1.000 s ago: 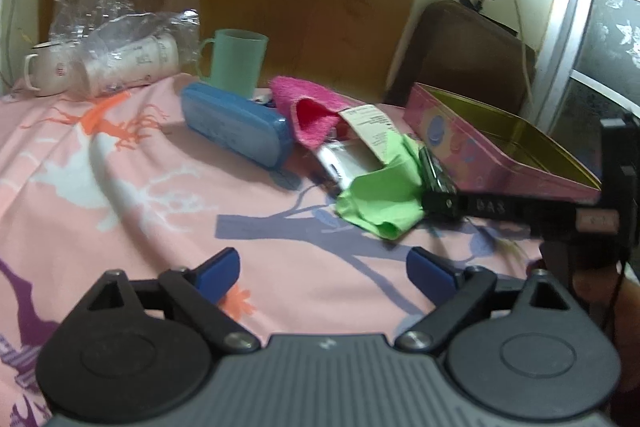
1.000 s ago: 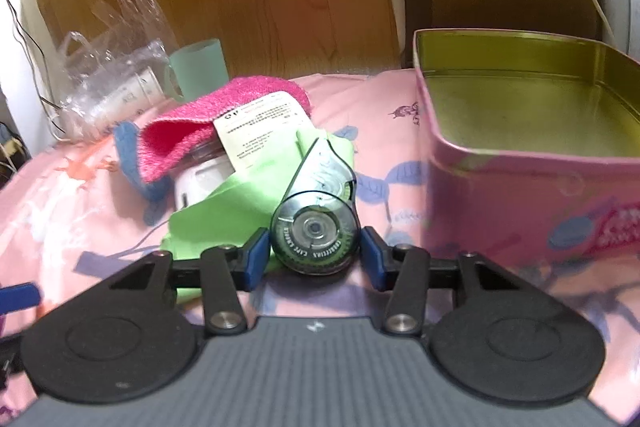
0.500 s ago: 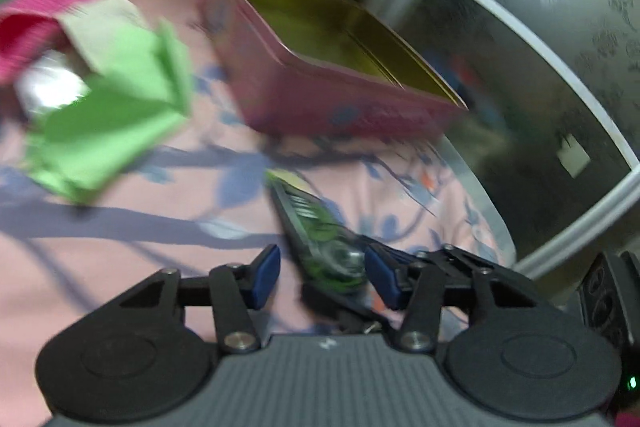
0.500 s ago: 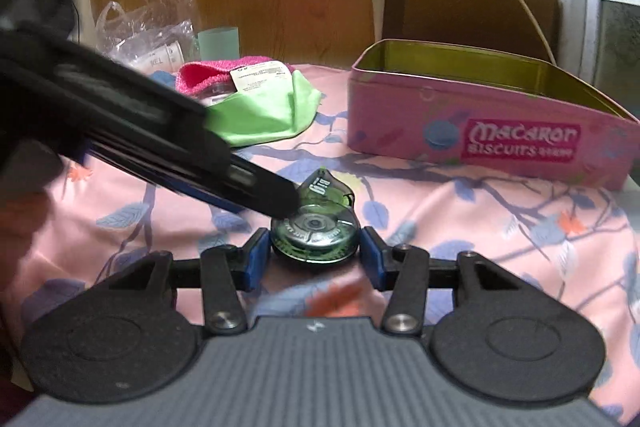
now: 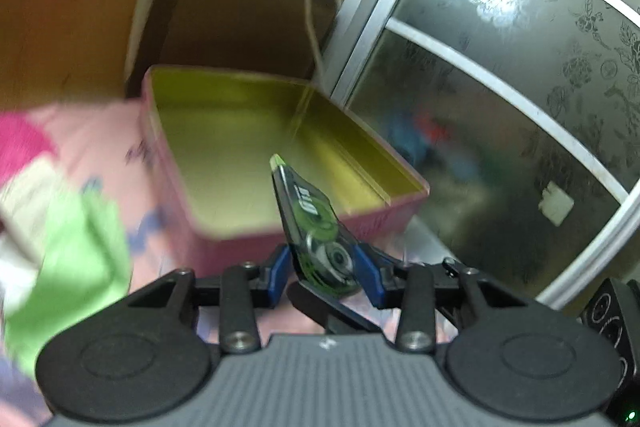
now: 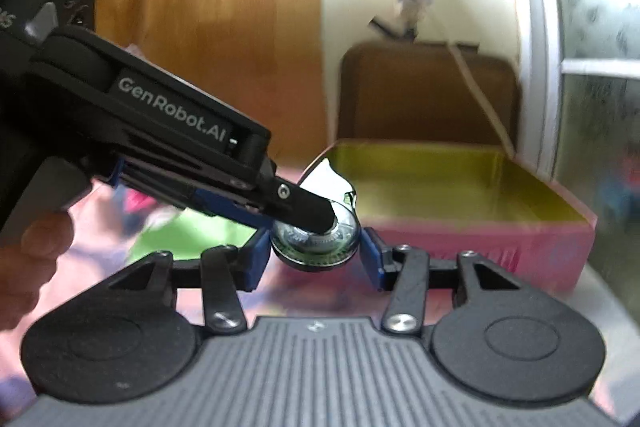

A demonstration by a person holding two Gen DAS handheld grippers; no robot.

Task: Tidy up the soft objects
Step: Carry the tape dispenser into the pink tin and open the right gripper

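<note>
— Handing the correction tape dispenser (image 5: 316, 227) across is where we stand: our left tool (image 5: 322, 267) has its blue pads pressed on the flat faces of the dispenser, whose tip points up over the open pink tin (image 5: 224, 227).

— And our right tool (image 6: 314, 253)?

— Its pads stand a little off the round rim on both sides in the right wrist view, so we judge it has let go; the dispenser (image 6: 320, 247) sits between them, carried by the left one alone.

— What could spoil this?

— The casing is smooth, hard plastic, pinched only near its wheel end. If we swing it fast towards the tin, it may pivot between the pads and drop short, onto the pink cloth of the worktop (image 5: 104, 131). Both views are blurred, so we cannot judge how firm the hold is.

— Anything else?

— The two tools are touching or nearly so. Pulling the right one back carelessly could knock the dispenser loose. The green cloth (image 5: 76, 267) and pink towel (image 5: 20, 143) lie left of the tin.
</note>
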